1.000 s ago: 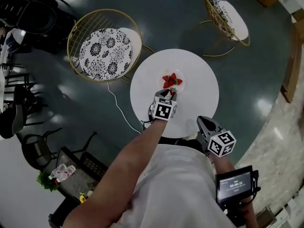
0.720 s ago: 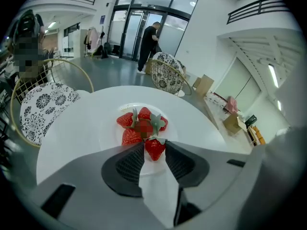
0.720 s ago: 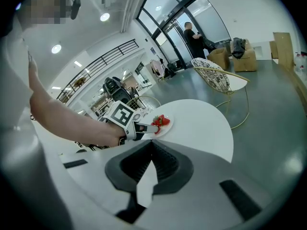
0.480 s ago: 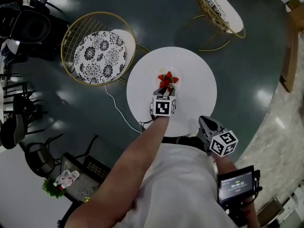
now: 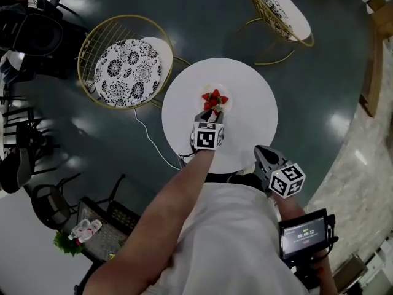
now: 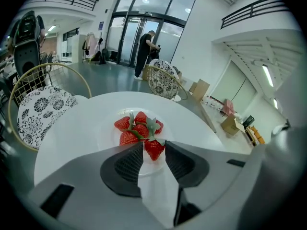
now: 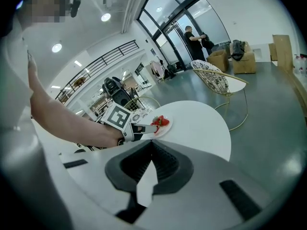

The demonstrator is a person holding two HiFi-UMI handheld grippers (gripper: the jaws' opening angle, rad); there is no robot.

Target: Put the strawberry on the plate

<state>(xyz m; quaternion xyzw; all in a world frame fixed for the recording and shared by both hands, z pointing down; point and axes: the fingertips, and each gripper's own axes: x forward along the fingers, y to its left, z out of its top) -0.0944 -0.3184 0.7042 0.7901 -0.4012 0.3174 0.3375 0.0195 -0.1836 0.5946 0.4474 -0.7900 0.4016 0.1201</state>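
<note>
Dark glossy floor (image 5: pixel 209 17) fills the head view. I see a round white table (image 5: pixel 252 121) at centre frame and a patterned chair (image 5: pixel 126 66) at upper left. Left gripper (image 6: pixel 154 144), centre frame: jaws clamped on one strawberry (image 6: pixel 154 150), held at the lower edge of the plate (image 6: pixel 106 134). More strawberries (image 6: pixel 136 127) are piled on that plate. Right gripper (image 7: pixel 151 143), lower right of the head view: jaws together, nothing between them, well apart from the plate.
</note>
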